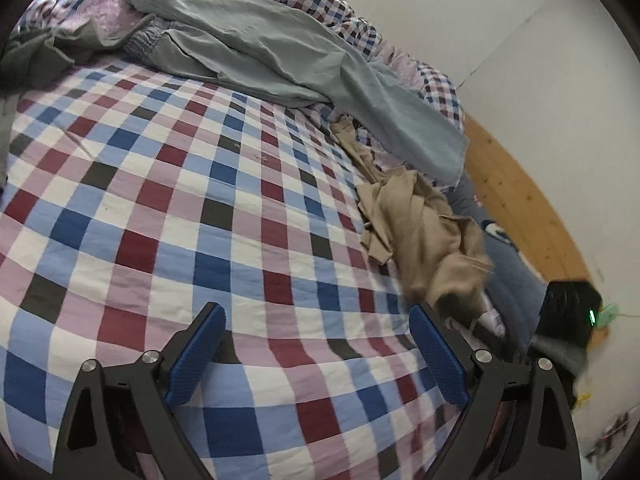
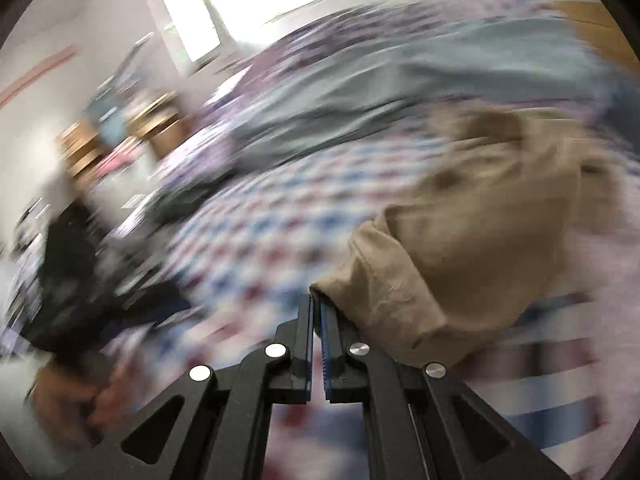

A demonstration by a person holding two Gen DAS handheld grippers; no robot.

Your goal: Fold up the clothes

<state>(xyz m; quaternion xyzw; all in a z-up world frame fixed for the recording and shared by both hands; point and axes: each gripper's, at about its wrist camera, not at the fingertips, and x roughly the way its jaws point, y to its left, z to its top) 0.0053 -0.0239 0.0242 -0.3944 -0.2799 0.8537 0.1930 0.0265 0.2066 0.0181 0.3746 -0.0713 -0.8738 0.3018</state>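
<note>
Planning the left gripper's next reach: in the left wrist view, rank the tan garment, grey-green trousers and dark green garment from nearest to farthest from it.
1. Tan garment, crumpled at the bed's right edge.
2. Grey-green trousers, spread across the far side.
3. Dark green garment, far left corner.

The left gripper is open above the checked quilt.

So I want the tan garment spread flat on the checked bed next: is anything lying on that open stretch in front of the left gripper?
Nothing visible does. The checked bedspread ahead of the open left gripper is bare. The grey-green trousers lie at its far edge, and the tan garment, clamped in the right gripper, sits at the bed's side.
</note>
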